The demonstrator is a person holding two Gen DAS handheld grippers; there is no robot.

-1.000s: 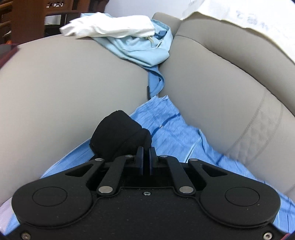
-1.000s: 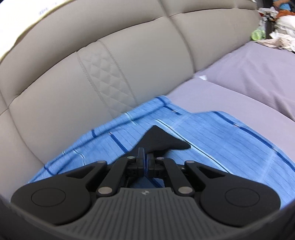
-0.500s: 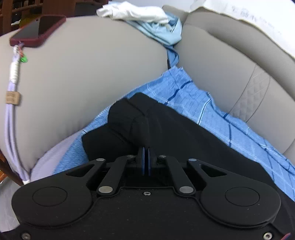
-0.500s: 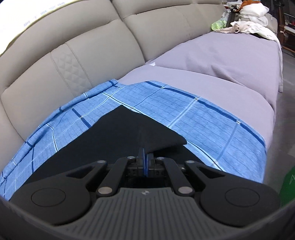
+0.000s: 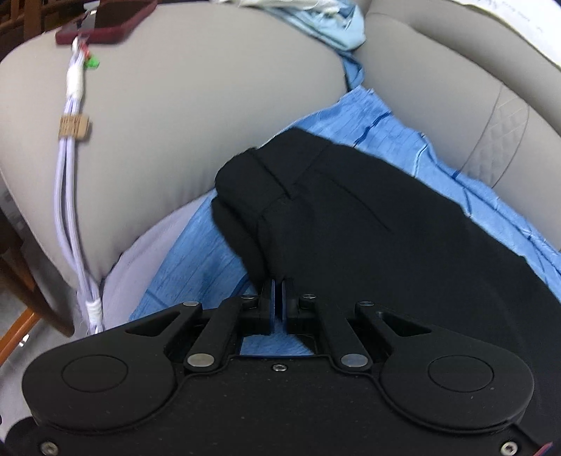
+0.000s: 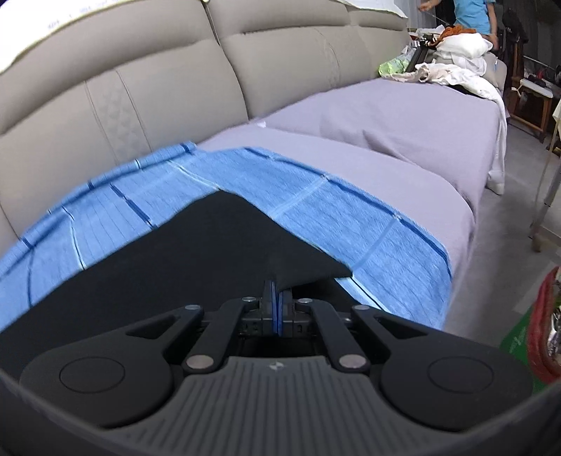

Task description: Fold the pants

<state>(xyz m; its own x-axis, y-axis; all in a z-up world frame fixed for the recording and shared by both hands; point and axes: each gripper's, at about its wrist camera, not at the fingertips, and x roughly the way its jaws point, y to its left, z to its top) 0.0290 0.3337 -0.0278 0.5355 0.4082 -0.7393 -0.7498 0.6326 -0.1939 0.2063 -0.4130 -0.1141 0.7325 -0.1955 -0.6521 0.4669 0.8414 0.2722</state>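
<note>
No wording is coming through clearly enough to read anywhere. A small pale emblem is sitting on the ribbed grey body of the right claw's housing, but it is showing as a mark, not letters. Faint bluish writing is running along the white sheet lying over the far top of the sofa back, too blurred to make out. Pale print is showing on the green bag at the right edge, and it is staying illegible too.

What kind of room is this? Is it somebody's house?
Probably a living room in a home. There's a big beige sofa, a phone on its armrest, and heaps of laundry at the far end. Black pants lie on a blue blanket.
</note>
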